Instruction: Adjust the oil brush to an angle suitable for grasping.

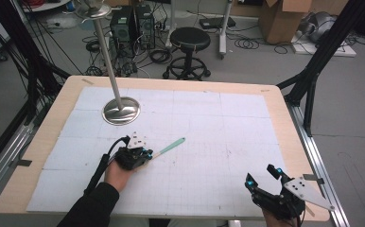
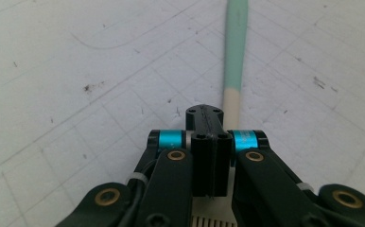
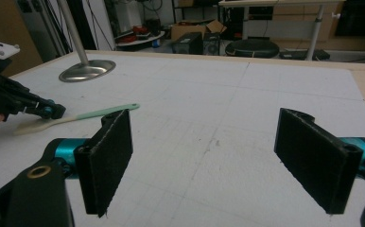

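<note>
On the white gridded mat, a wide bare stretch lies between the two hands, open from the near edge to the far edge. The steel stand (round base, slanted pole) blocks the far left corner. A mint-and-cream spatula lies flat across the left middle, just beside the left gripper, low enough to pass over. The right gripper sits at the near right edge.

The spatula is long and thin, with a mint-green blade and cream handle. It lies flat on the table, its handle end just beside the closed left fingertips.
</note>
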{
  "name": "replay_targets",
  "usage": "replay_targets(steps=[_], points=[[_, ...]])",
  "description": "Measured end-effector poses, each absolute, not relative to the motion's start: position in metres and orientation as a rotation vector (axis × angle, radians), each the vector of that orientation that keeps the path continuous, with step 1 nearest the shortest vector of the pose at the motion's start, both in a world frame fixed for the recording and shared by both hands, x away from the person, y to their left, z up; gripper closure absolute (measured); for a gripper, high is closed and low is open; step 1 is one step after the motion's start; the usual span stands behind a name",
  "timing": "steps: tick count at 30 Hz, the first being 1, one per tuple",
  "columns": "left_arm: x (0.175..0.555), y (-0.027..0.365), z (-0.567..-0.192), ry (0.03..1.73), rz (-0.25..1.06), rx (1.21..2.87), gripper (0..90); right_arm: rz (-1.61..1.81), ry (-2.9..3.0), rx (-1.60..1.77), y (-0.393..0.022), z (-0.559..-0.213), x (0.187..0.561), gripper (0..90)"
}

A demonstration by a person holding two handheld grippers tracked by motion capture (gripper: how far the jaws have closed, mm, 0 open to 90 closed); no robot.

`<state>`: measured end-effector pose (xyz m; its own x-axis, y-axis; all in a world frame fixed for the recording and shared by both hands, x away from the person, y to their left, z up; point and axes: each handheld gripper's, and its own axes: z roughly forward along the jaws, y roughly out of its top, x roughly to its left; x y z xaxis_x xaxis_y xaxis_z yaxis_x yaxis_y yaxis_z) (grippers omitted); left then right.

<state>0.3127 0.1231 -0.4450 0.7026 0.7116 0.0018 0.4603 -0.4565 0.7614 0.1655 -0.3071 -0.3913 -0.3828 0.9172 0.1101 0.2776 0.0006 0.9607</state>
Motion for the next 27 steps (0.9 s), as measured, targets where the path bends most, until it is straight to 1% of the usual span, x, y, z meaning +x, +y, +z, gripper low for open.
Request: replay_targets(steps=[27], points=[[0.276, 0.175, -0.447, 0.865, 0.413, 2.118, 89.6, 1.407, 1.710, 1.233, -0.301, -0.391, 0.166, 18.5]])
